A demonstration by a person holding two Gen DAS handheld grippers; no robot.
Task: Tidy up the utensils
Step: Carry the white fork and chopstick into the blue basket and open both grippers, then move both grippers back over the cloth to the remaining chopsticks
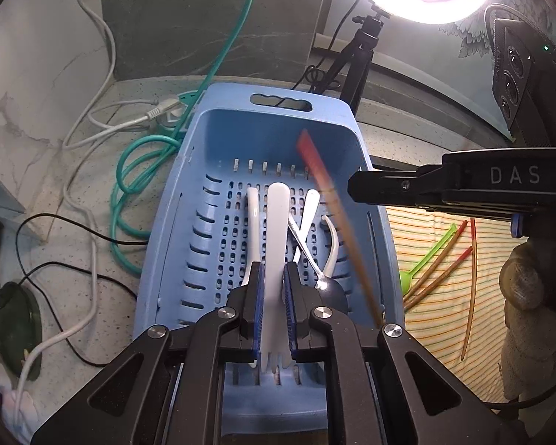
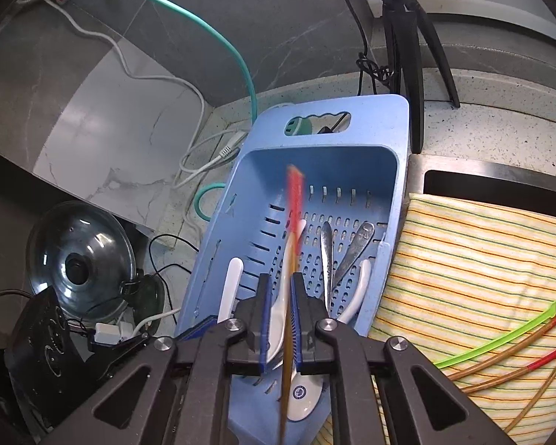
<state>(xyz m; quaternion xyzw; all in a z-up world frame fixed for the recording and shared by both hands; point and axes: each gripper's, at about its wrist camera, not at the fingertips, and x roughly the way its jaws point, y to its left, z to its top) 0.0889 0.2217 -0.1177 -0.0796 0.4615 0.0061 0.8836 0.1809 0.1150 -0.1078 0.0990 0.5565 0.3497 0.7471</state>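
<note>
left gripper [image 1: 274,289]: jaws narrow, clamped on a white plastic fork [image 1: 276,222], tines pointing back toward the camera, handle out over the basket floor.
right gripper [image 2: 281,307]: jaws narrow, pinching a red-tipped chopstick [image 2: 294,200] (motion-blurred, so exact tilt is unclear); the stick angles up over the basket.
blue basket [image 1: 278,126]: perforated, handle cut-out at the far end, sits on the speckled counter just beside the striped cloth [image 2: 482,252].
in basket: white spoons [image 2: 230,282], two metal utensils [image 2: 346,256] crossed near the right wall, a white ceramic spoon with a blue emblem [image 2: 302,393] at the near end.
still out: green plastic utensil [image 2: 496,337] and several more chopsticks [image 2: 507,367] on the cloth.
step (judgement): both tools are over the basket, each ready to drop its piece; the task looks roughly half done.
risk 1: the chopstick is held near one end, so it may pivot on release and tip over the right wall onto the cloth.
risk 2: the grippers are close together; releasing both at once could knock stick into fork.
risk 3: the fork could land across the crossed metal pieces and sit proud rather than flat.
</note>
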